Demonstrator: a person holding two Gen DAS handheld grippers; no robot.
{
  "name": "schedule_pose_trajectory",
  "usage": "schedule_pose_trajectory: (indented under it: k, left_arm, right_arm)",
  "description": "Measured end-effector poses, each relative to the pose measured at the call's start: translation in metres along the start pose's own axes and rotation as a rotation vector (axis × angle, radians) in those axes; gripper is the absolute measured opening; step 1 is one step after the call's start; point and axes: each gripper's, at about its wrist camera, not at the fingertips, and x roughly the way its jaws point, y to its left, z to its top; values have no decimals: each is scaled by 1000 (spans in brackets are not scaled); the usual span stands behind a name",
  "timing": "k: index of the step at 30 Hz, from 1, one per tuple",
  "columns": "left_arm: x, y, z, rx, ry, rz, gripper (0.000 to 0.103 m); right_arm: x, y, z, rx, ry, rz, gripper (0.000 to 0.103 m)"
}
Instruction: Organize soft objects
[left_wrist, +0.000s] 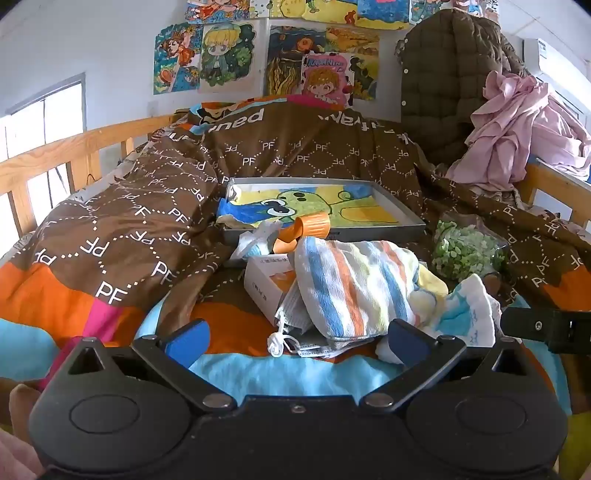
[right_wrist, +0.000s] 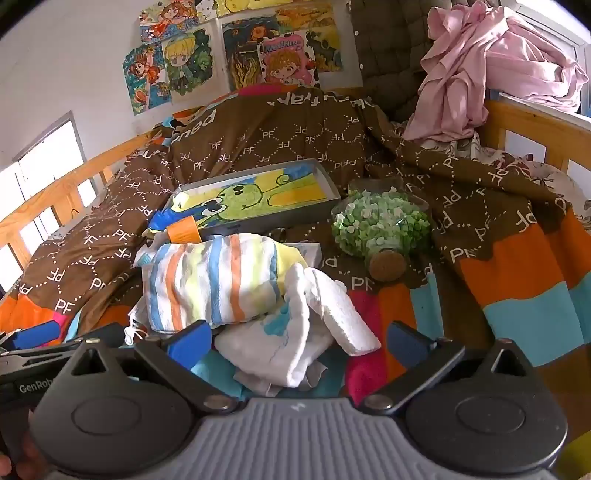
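We hover both claws, left (left_wrist: 295, 338) and right (right_wrist: 299, 341), released, near the towels (right_wrist: 214, 280) on the bed (right_wrist: 517, 314), judging a first grasp comes next.

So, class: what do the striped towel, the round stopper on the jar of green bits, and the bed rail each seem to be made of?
Striped towel: looks like terry cotton, from its fuzzy, matte, rumpled surface. Stopper: probably cork, being speckled tan-brown and dull. Bed rail: wood, with visible grain and a pale, smooth finish, possibly varnished.
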Motion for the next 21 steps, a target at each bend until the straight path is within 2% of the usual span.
schedule_pose_trajectory:
  k: [21]
  left_arm:
    - [0,0,0,2,-3,1,102]
  right_arm:
    - [1,0,0,4,7,1,103]
